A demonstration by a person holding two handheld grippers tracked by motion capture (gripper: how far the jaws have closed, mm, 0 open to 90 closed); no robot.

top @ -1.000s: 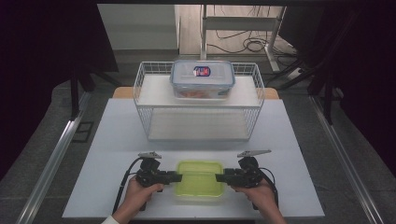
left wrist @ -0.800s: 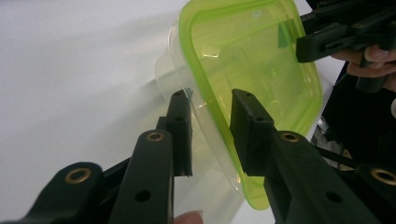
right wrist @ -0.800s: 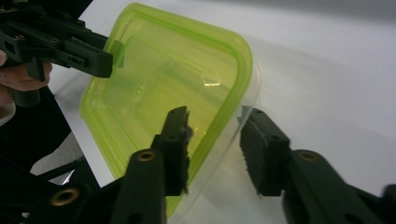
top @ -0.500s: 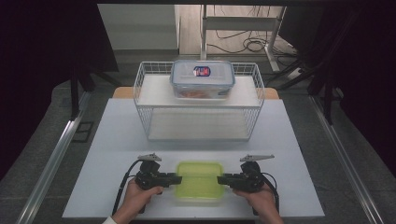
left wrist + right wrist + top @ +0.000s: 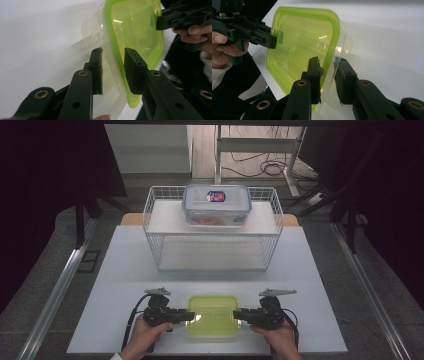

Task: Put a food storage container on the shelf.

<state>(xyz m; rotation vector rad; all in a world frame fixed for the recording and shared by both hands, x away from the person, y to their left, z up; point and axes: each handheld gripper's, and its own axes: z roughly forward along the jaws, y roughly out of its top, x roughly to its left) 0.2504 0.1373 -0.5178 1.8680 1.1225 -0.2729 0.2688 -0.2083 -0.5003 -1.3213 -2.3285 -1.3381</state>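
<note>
A clear container with a lime-green lid (image 5: 214, 315) sits on the white table (image 5: 125, 270) near its front edge. My left gripper (image 5: 192, 316) reaches in from the left. In the left gripper view its jaws (image 5: 113, 67) straddle the container's rim (image 5: 117, 75), with the pads against it. My right gripper (image 5: 235, 315) comes in from the right. Its jaws (image 5: 328, 75) have just been closing with the lid's edge (image 5: 332, 50) between them, and the pads now touch it. Each gripper view also shows the other gripper across the lid, the right (image 5: 185, 17) and the left (image 5: 249, 32).
A white wire basket (image 5: 150, 215) stands at the back of the table, open towards me. A clear, blue-lidded box (image 5: 216, 204) rests on its top. Dark floor, metal rails and cables lie beyond the table's sides.
The right gripper's jaws have narrowed onto the container's right edge. The left gripper and the container have kept their place.
</note>
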